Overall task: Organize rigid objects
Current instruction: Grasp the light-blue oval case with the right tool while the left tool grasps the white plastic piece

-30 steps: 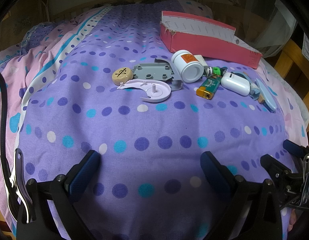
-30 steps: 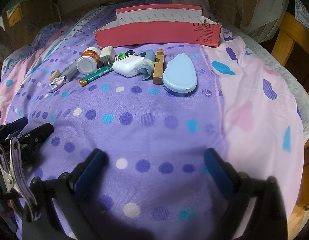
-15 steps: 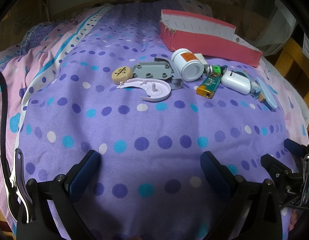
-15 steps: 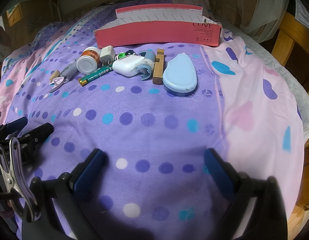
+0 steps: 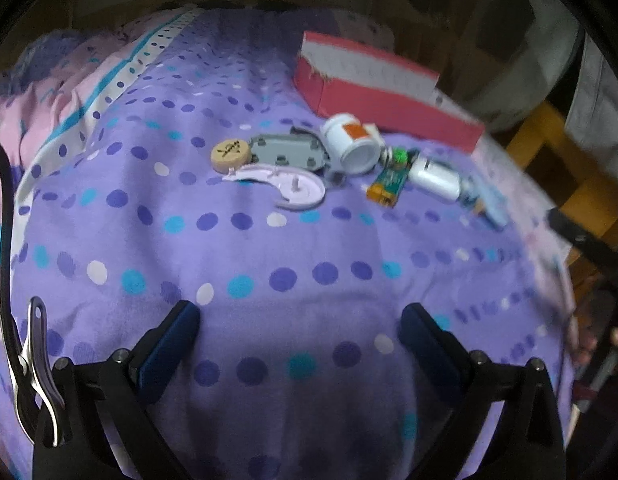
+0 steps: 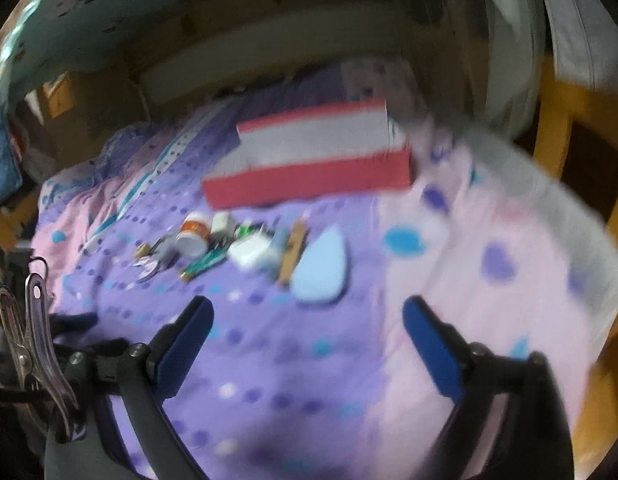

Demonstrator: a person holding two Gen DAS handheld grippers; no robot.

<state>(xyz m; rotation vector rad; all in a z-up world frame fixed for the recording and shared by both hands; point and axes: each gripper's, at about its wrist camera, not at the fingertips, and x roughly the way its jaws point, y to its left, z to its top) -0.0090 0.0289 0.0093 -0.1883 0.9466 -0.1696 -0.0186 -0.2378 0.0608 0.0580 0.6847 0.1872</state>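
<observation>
Several small rigid objects lie in a loose row on the bed, just in front of the pink box (image 5: 373, 88), which stands open-topped behind them. From the left: a wooden disc (image 5: 231, 156), touching a grey plate (image 5: 287, 152); a lilac shell (image 5: 295, 190) just before the plate; a white jar (image 5: 351, 146) on its side; a green lighter (image 5: 391, 184); a white case (image 5: 435, 178). At the right end of the row, seen from the right wrist, lie a wooden block (image 6: 293, 252) and a pale blue oval (image 6: 321, 266), side by side. Nothing can be seen inside the box from either view.

Left hand-held gripper (image 5: 299, 330): jaws wide apart, empty, low over the quilt (image 5: 269, 264), well short of the row. Right hand-held gripper (image 6: 309, 324): jaws equally wide, empty, raised above the quilt and pointed toward the blue oval; this view is blurred, so fine detail is lost.

Step in hand, as judged: approach to the first pick, no object yet taken. The next move likely calls for carrying the right hand-held gripper forward and down until its open jaws straddle the oval's narrower width, then closing. The soft quilt may let flat pieces sink, so a shallow angle is advisable.
</observation>
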